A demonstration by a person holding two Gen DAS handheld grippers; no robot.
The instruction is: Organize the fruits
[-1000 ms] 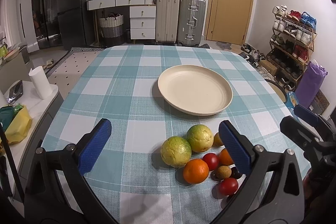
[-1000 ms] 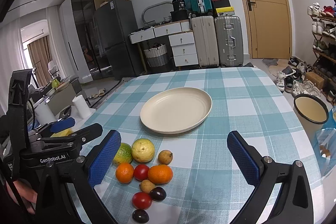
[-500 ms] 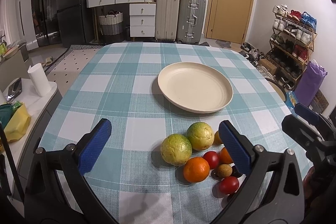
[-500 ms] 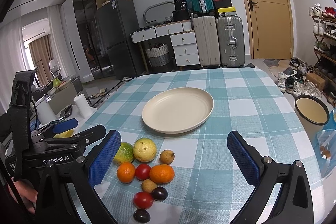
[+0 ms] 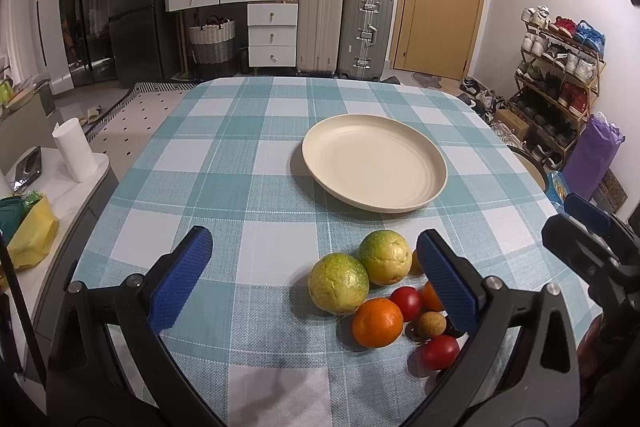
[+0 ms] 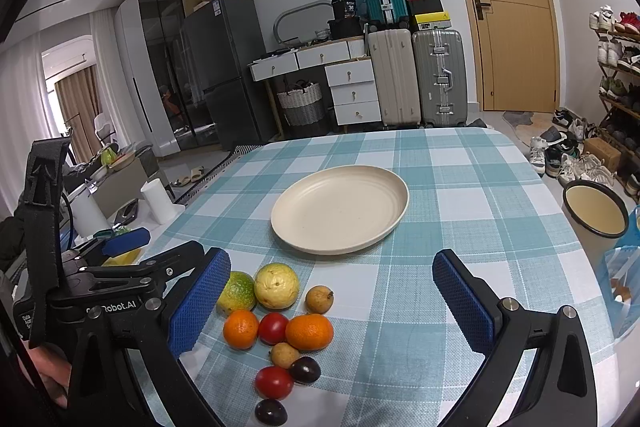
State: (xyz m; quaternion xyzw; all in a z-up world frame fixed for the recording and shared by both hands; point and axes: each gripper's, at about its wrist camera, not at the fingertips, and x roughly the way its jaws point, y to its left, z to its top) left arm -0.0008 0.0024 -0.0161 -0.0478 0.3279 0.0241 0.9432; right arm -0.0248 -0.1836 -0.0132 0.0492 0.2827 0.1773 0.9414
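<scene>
right wrist view: the fruits (image 6: 276, 323) sit bunched on the near left of the bench (image 6: 460, 187), just short of the bare plate (image 6: 340, 209). the right tool (image 6: 332, 301) and left tool (image 5: 312, 273) both hang wide apart, holding nothing. the round, smooth fruit would likely roll; pinch each across its middle, and go gently on the soft tomatoes (image 6: 273, 327).

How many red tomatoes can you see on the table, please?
2: one tomato sits between the two oranges; the other tomato lies nearer the camera, beside a dark plum. None seems hidden.
</scene>
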